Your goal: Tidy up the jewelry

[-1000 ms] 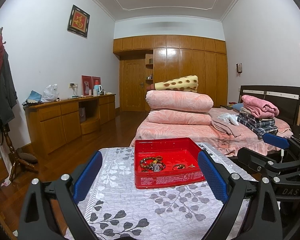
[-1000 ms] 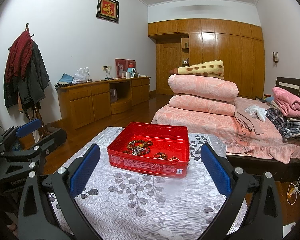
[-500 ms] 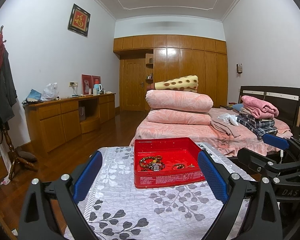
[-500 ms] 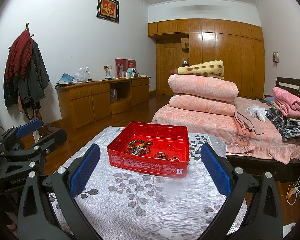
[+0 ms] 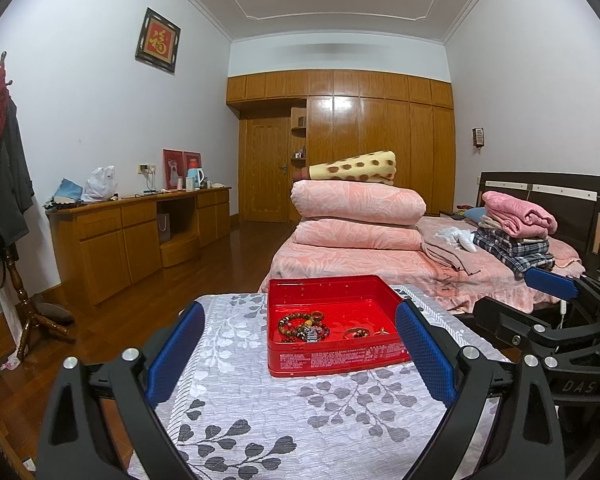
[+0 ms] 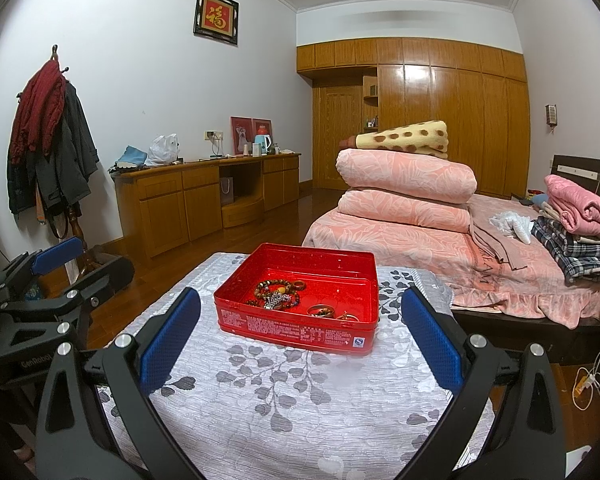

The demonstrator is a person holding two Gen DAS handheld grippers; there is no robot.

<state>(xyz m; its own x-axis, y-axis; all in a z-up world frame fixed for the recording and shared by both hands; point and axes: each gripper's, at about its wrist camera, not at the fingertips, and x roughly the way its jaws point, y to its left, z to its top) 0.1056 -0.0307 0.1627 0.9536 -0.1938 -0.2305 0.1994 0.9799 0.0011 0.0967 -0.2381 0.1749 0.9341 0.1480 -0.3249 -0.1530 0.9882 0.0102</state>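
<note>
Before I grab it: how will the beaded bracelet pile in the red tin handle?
The beaded bracelets look like round beads on loops, so probably floppy, draping from a pinch. They lie tangled with a silvery piece, so one may drag others along. Smooth beads could slip. The red tin looks light and might slide on the cloth.

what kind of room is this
Most likely a home bedroom: a bed piled with folded quilts, a wall of wooden wardrobes, and coats on a stand. The red tin of jewelry sits on a cloth-covered table.
</note>
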